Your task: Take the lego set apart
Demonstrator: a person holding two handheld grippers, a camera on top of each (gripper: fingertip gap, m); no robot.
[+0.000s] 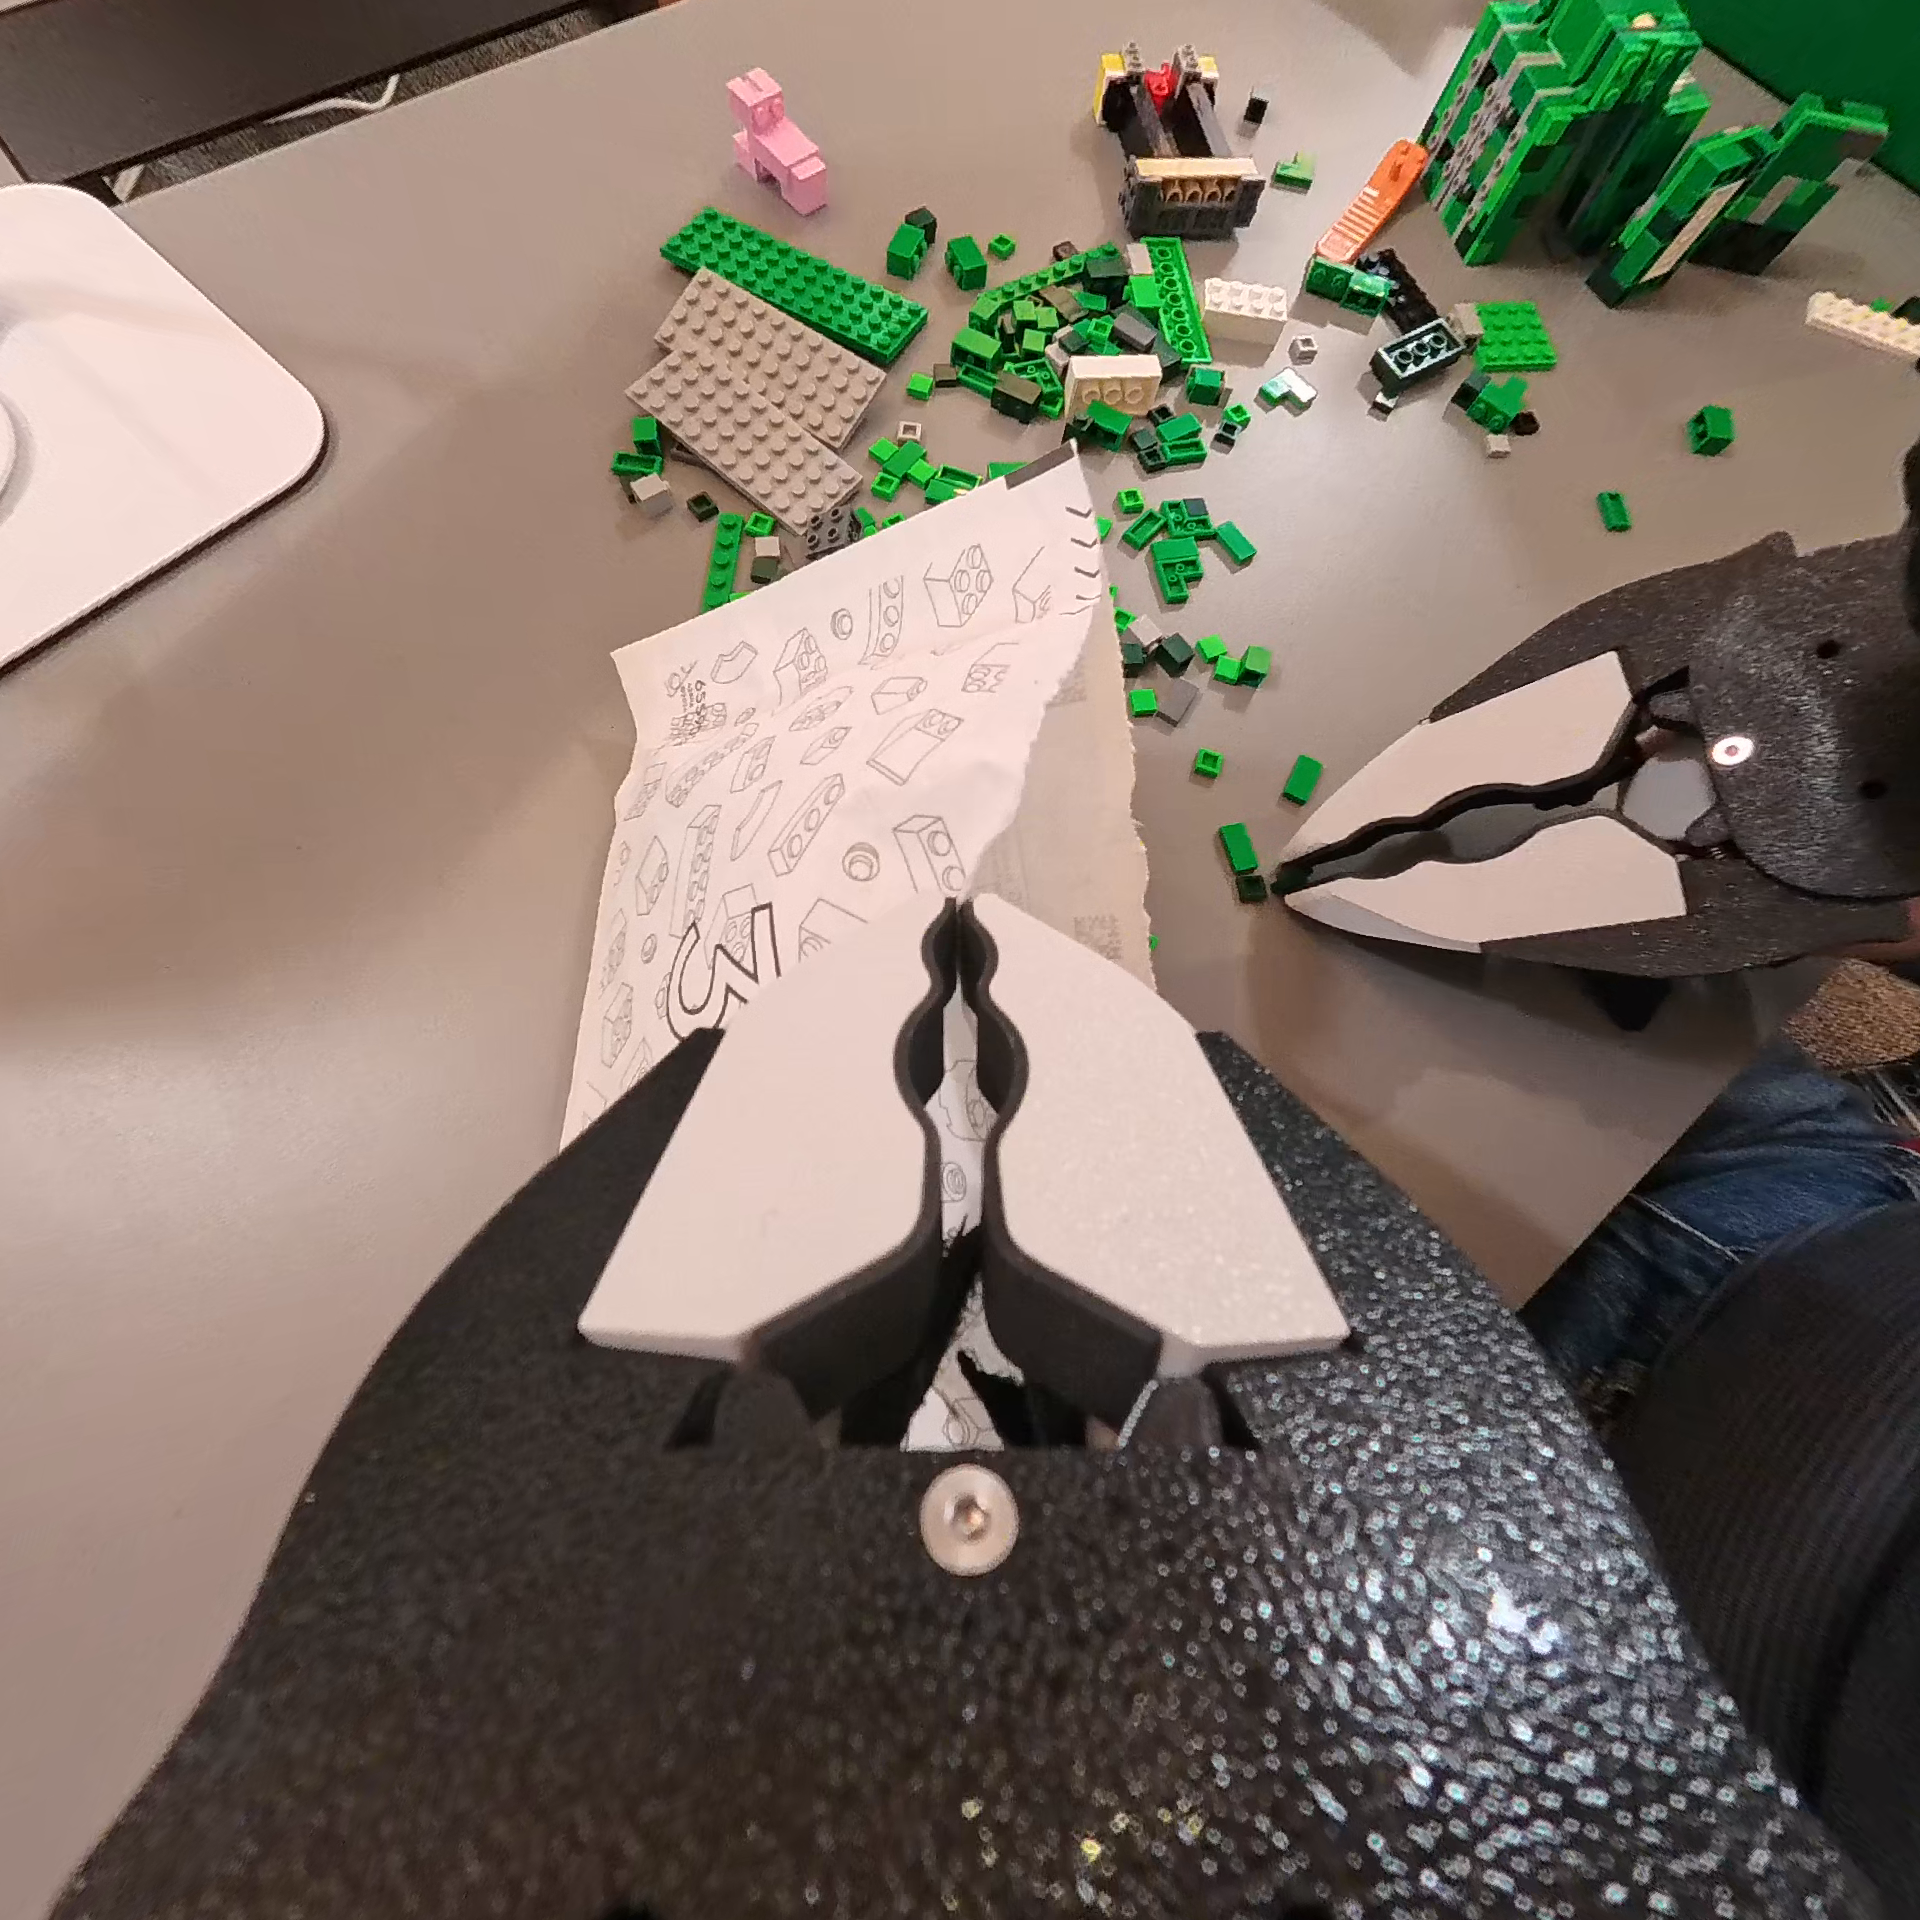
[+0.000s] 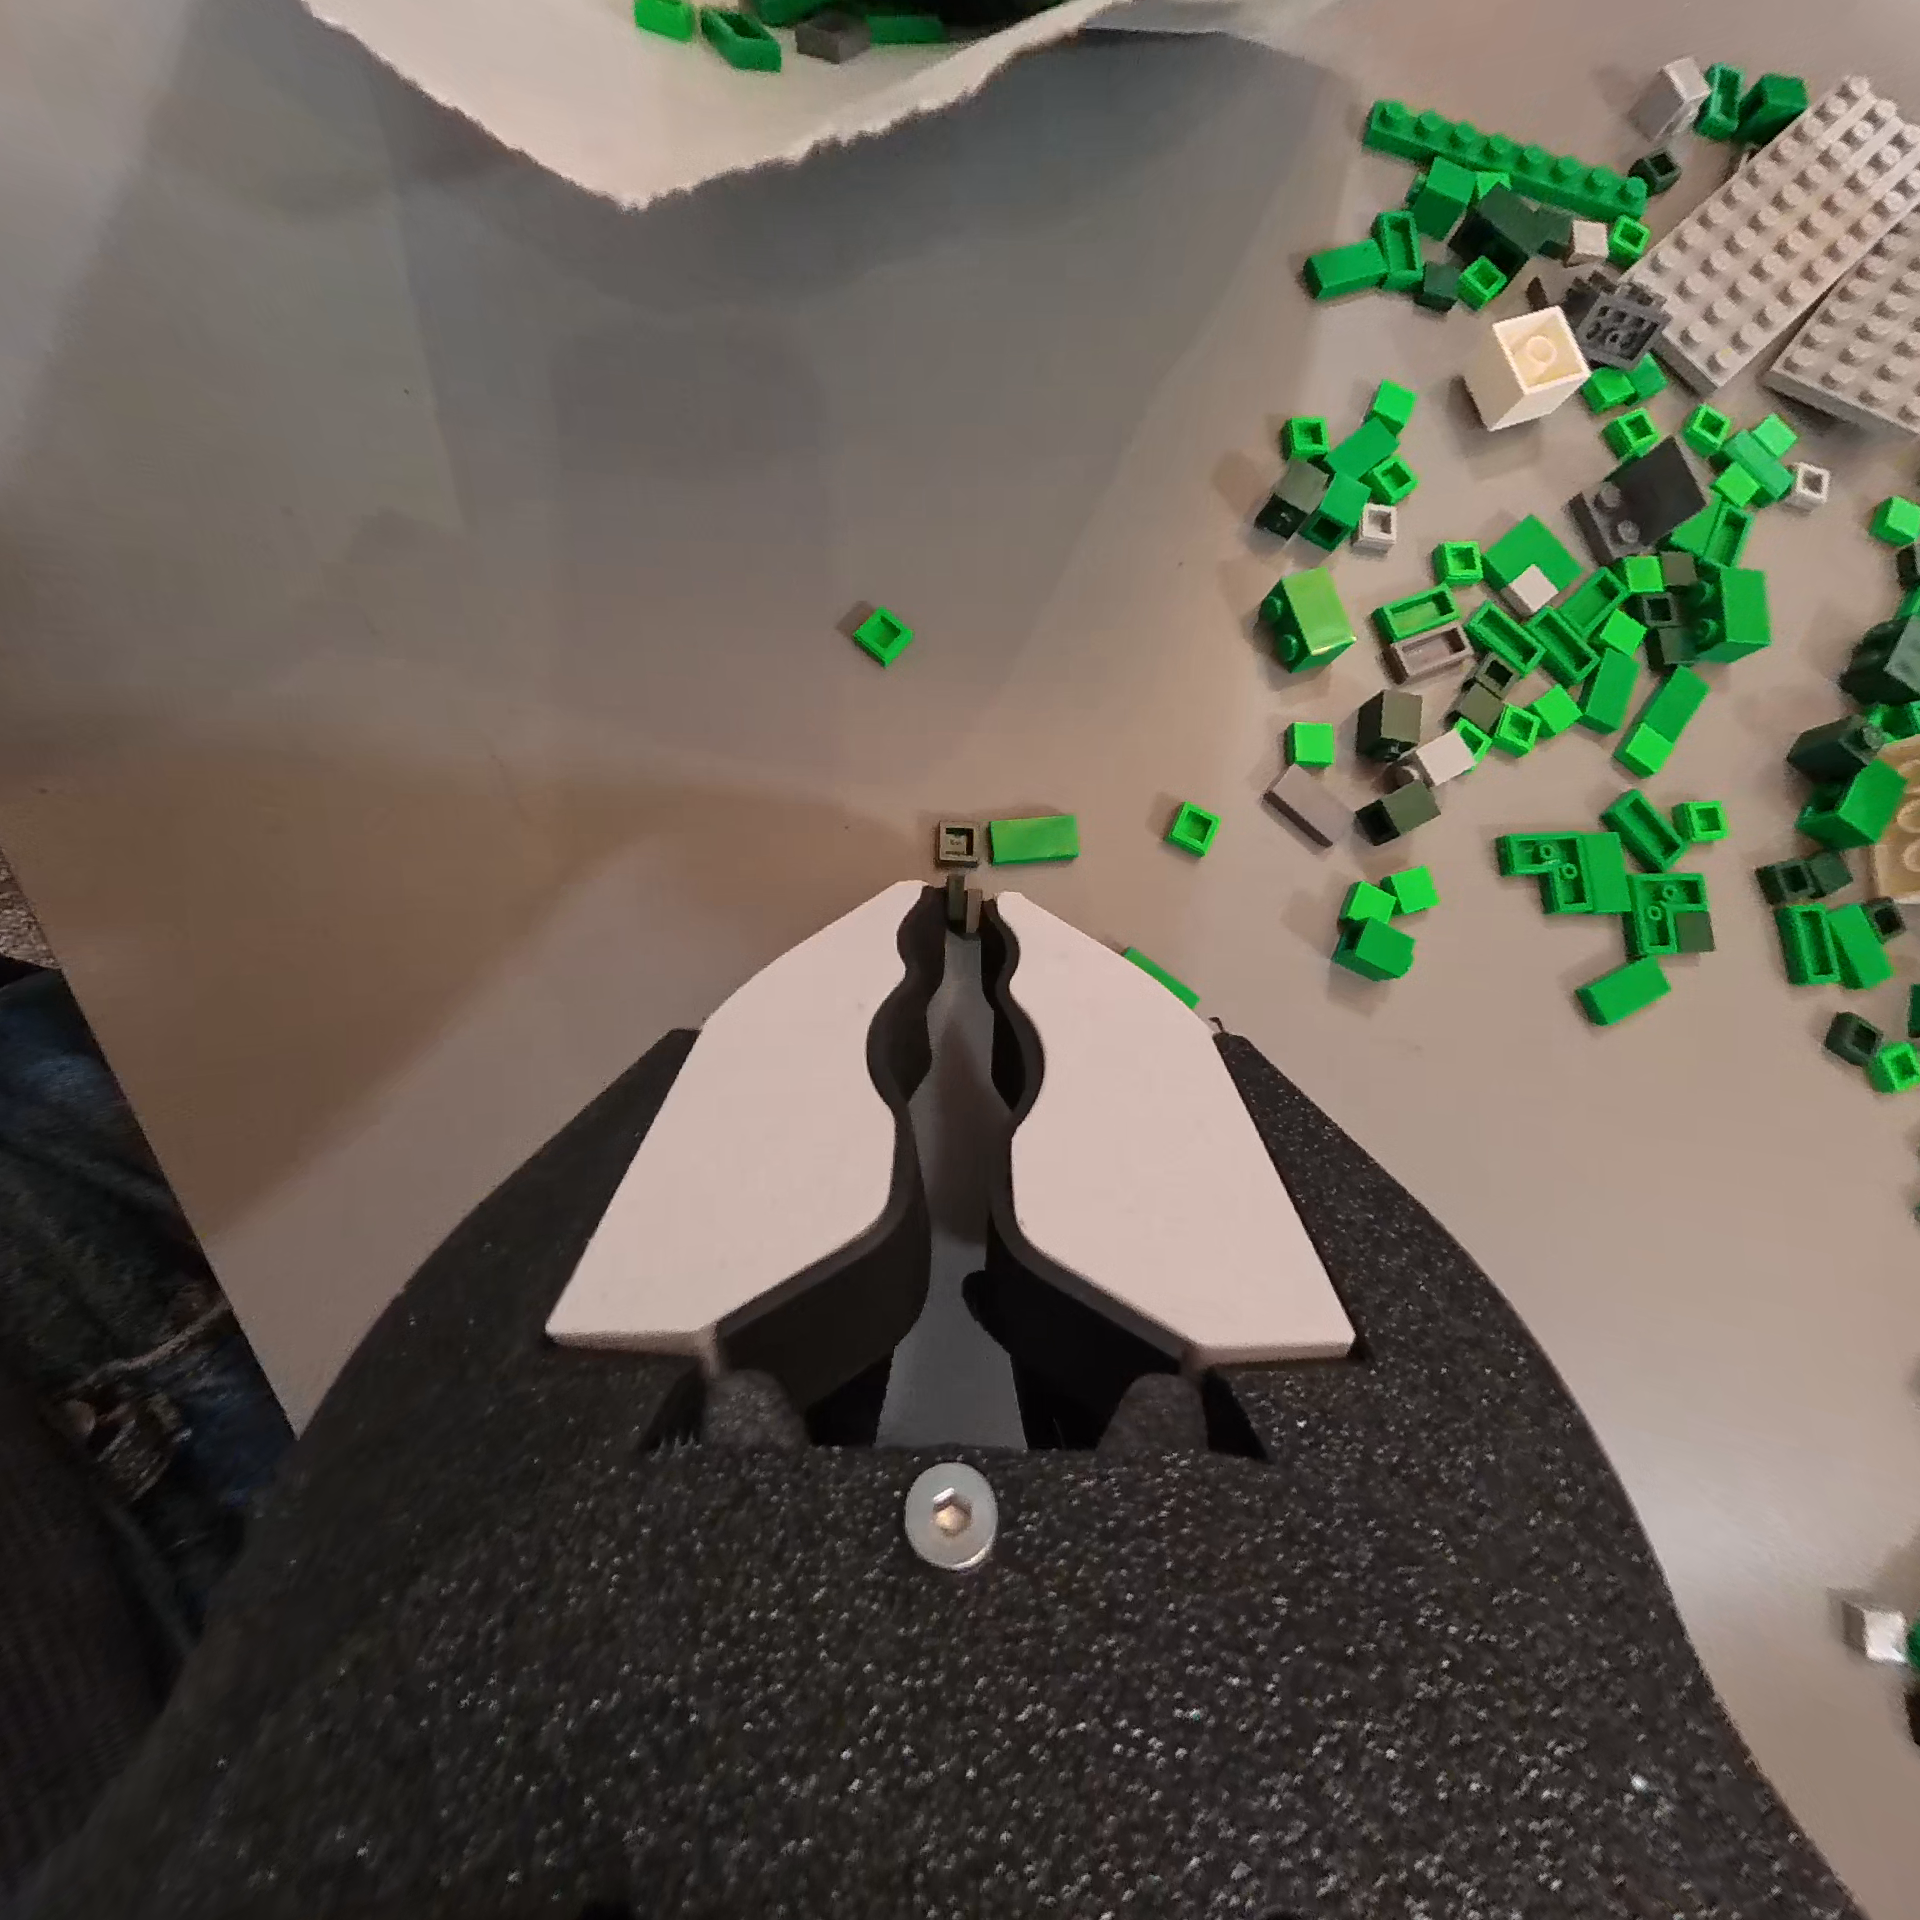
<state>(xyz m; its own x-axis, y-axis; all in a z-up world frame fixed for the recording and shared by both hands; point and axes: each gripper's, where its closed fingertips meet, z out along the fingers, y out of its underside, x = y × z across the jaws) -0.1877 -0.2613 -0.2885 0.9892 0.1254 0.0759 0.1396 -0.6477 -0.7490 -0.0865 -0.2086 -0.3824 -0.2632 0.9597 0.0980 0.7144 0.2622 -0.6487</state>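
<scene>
1. The left gripper (image 1: 961,914) has a rough, pebbled black plastic body that glints under the light, smooth matt pale fingers (image 1: 790,1174) and a shiny metal screw (image 1: 968,1517).
2. The paper bag (image 1: 831,769) pinched in it is thin, creased and matt – torn ragged along one edge.
3. The right gripper (image 2: 961,899) has the same grainy black shell, duller here, and the same smooth pale fingers (image 2: 758,1143).
4. The loose bricks (image 2: 1538,644) are hard, smooth plastic with a slight gloss; the grey plates (image 1: 748,395) look flatter, less shiny.
5. The table (image 1: 312,935) is a smooth, matt grey-brown surface – soft reflections only.
6. Blue denim (image 1: 1766,1174) shows a coarse woven cloth.
</scene>
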